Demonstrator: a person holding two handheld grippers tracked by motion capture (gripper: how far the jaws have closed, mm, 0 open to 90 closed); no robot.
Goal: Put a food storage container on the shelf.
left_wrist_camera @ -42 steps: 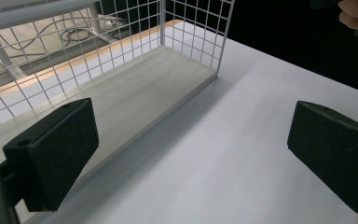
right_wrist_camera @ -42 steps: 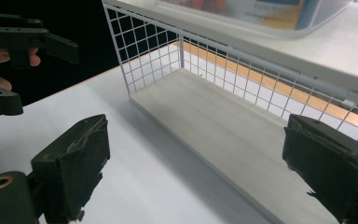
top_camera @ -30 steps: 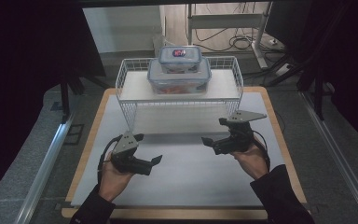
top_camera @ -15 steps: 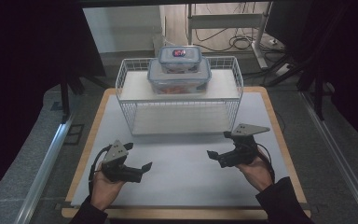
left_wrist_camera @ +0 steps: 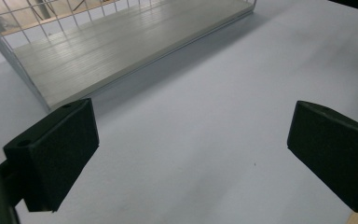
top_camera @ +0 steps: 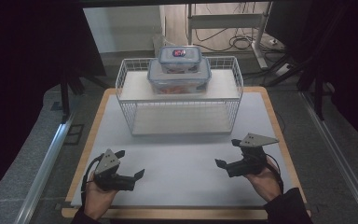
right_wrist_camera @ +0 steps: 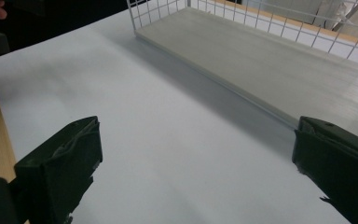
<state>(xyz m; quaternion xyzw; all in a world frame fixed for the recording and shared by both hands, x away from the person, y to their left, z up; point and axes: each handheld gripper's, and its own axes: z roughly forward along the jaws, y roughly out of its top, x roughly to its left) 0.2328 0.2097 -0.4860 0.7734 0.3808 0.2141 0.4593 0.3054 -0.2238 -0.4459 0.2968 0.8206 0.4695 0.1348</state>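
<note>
At the near edge of the white table mat (top_camera: pixel 182 163) I hold both tools low, the left gripper (top_camera: pixel 129 173) and right gripper (top_camera: pixel 224 158), each with its jaws spread wide and empty. The two stacked clear plastic lidded boxes (top_camera: pixel 179 72) sit on the upper shelf of the white wire rack (top_camera: pixel 233 100), well apart from me. I judge nothing is engaged yet; next I must reach forward and up to the boxes.
</note>
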